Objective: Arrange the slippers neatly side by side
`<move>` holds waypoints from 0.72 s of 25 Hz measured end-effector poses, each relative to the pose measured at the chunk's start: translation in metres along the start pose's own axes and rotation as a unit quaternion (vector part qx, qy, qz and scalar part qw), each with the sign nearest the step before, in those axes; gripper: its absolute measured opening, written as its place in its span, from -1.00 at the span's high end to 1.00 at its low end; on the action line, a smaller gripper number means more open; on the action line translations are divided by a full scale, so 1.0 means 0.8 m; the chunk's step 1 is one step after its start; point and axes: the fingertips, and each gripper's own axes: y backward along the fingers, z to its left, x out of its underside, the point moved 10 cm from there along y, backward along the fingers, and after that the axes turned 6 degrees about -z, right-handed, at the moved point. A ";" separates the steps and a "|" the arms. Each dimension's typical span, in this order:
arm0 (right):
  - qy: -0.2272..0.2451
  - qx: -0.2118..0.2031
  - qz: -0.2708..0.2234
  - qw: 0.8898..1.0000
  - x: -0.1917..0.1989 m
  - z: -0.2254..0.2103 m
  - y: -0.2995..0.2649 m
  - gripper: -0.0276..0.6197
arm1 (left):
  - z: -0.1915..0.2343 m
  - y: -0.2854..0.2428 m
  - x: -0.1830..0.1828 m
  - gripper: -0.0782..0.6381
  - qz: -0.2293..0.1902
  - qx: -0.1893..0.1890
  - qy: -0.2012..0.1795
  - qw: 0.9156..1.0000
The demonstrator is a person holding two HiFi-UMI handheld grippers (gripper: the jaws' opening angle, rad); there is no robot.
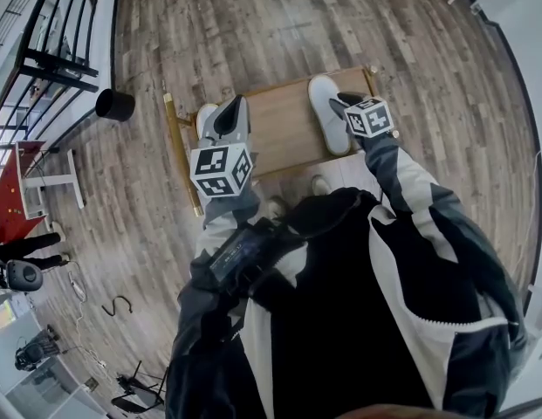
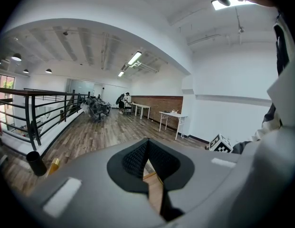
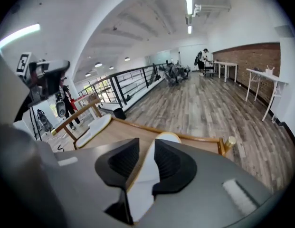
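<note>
Two white slippers lie on a low wooden platform with brass corner posts. The right slipper lies lengthwise near the platform's right end, and my right gripper hovers over its right side. In the right gripper view that slipper shows through the gap of my right gripper, whose jaws stand apart without pressing it. The left slipper lies at the platform's left end, partly hidden by my left gripper. My left gripper is shut with nothing in it. The left slipper lies flat by the rail.
A black cylinder stands on the wood floor left of the platform. A black railing runs along the left side. White tables and people stand far off. A brass post marks the platform's far right corner.
</note>
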 end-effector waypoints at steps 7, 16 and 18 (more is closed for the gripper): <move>0.069 -0.056 -0.200 0.976 -0.105 0.081 0.085 0.91 | 0.007 0.005 -0.012 0.76 -0.013 0.007 0.000 1.000; 0.119 -0.059 -0.303 0.944 -0.189 0.154 0.159 0.91 | 0.016 0.018 -0.033 0.76 -0.035 0.007 -0.016 0.999; 0.130 -0.065 -0.309 0.940 -0.196 0.161 0.164 0.91 | 0.014 0.019 -0.034 0.76 -0.037 0.004 -0.017 0.999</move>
